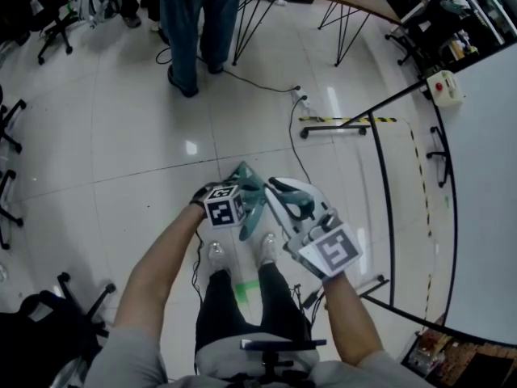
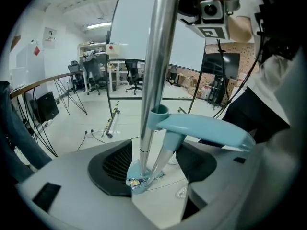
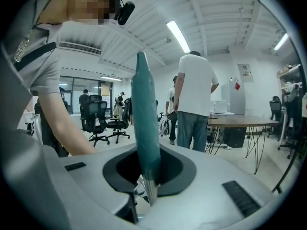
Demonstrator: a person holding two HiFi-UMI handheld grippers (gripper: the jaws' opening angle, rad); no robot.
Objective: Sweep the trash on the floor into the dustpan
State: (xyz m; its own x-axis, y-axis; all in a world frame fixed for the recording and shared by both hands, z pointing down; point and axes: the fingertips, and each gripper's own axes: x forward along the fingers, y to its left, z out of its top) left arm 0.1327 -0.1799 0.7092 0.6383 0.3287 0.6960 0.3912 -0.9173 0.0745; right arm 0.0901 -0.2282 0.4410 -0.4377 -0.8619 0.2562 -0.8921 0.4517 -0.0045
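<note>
A silver pole (image 2: pixel 156 66) runs down to a light-blue dustpan (image 2: pixel 134 176) on the floor, with bits of trash (image 2: pixel 135 181) in it. A light-blue broom handle (image 2: pixel 206 131) is clipped to the pole. My left gripper (image 2: pixel 153 171) is open, with the pole and the broom's shaft standing between its wide-set jaws. My right gripper (image 3: pixel 148 176) is shut on the dark teal grip (image 3: pixel 144 123) at the pole's top. In the head view the left gripper (image 1: pixel 242 204) and the right gripper (image 1: pixel 289 199) are close together above my shoes (image 1: pixel 216 253).
A person in jeans (image 1: pixel 194 31) stands ahead beside a table with wire legs (image 1: pixel 339 6). A cable and power strip (image 1: pixel 300 97) lie on the tiles. A whiteboard's black frame (image 1: pixel 386 192) stands at the right. Office chairs (image 1: pixel 10 136) line the left.
</note>
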